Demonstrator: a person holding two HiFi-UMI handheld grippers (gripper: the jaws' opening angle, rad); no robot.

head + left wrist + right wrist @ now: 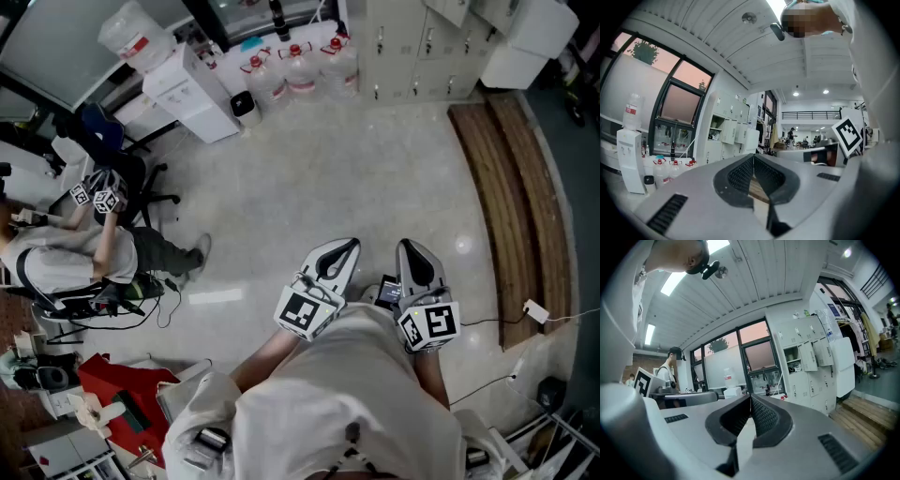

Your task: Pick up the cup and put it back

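- Two grippers were in shot, both tucked up close to the person's chest in the head view. The left gripper [342, 246] and right gripper [412, 248] sat side by side, near each other but apart, tips aimed away from the body over the floor.
- Each gripper's own view showed its jaws pressed together at the tips with nothing between them, so both were fully closed and empty.
- Cup: none of the three views caught it, so I couldn't tell where it sat, which way it pointed or how its long axis ran.
- Counts along the far wall: three water jugs [298, 64] with red caps in a row, one white water dispenser [187, 89] with one bottle [136, 37] on top, and one small dark bin [246, 105] between the dispenser and the jugs.
- One other person [75, 258] was at the left edge holding up marker cubes, with one office chair [117, 150] just beside them.
- The floor [328, 178] was pale and speckled, kinda glossy with a few light glints.
- A strip of wooden planks [516, 197] ran down the right side, with a white cable [553, 319] crossing near its lower end.
- Pale lockers [422, 47] stood beside the jugs. The gripper views showed a white slatted ceiling and big windows with a pinkish sky.
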